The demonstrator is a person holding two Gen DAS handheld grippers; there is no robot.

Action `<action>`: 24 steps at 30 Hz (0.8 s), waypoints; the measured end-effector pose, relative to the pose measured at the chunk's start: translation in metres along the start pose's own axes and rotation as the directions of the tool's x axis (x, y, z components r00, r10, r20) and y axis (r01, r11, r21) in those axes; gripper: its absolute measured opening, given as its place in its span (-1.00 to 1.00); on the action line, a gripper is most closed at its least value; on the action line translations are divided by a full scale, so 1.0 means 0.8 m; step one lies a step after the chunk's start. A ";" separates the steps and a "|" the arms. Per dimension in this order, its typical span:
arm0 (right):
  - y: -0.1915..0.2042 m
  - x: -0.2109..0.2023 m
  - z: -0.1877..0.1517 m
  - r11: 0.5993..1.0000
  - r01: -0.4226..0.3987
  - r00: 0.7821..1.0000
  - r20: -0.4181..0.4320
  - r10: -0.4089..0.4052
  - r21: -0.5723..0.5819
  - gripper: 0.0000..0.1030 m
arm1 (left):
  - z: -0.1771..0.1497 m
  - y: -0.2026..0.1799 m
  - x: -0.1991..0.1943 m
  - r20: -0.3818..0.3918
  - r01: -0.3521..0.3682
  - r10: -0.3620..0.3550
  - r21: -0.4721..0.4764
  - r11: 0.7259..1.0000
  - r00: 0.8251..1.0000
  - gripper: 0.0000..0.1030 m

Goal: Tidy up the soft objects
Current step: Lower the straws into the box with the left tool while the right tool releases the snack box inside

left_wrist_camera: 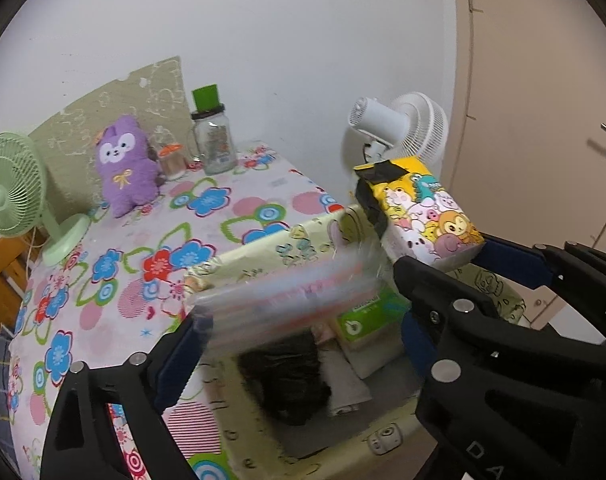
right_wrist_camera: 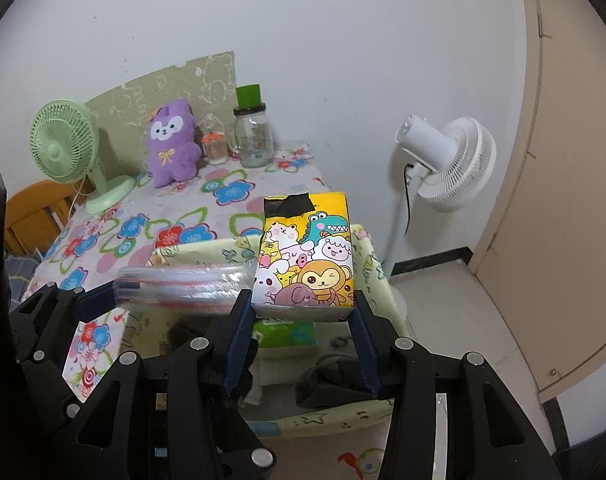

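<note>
My right gripper (right_wrist_camera: 303,298) is shut on a yellow cartoon tissue pack (right_wrist_camera: 305,256) and holds it over the open pale green fabric box (right_wrist_camera: 207,248). In the left wrist view the same pack (left_wrist_camera: 435,216) hangs at the right in that gripper (left_wrist_camera: 443,256). A clear packet with red stripes (left_wrist_camera: 287,304) lies blurred between the wide-open fingers of my left gripper (left_wrist_camera: 303,320), above the box (left_wrist_camera: 263,256). Inside the box are a black cloth (left_wrist_camera: 287,380), a green tissue pack (left_wrist_camera: 363,320) and pale cloths. A purple plush (left_wrist_camera: 123,168) sits at the back of the table.
The floral tablecloth (left_wrist_camera: 123,272) carries a green desk fan (left_wrist_camera: 11,188), a glass jar with a green lid (left_wrist_camera: 215,140) and a small jar (left_wrist_camera: 173,160). A white standing fan (right_wrist_camera: 447,160) and a beige door (right_wrist_camera: 563,200) are to the right of the box.
</note>
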State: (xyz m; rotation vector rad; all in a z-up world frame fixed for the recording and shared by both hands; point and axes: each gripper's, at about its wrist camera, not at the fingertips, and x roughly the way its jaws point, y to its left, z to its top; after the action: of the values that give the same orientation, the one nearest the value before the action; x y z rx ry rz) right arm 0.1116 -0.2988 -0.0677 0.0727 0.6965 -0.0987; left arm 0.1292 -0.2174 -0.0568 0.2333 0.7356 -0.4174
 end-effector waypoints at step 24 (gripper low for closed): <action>0.004 -0.018 -0.019 0.999 0.019 1.000 0.017 -0.019 -0.028 0.69 | -0.020 -0.005 -0.022 0.004 -0.034 0.034 0.036 0.999 0.999 0.99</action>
State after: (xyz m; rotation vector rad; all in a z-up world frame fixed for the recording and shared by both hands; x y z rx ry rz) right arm 0.0917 -0.2929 -0.0700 0.0385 0.6815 -0.1077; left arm 0.1064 -0.2102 -0.0562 0.2789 0.7203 -0.3993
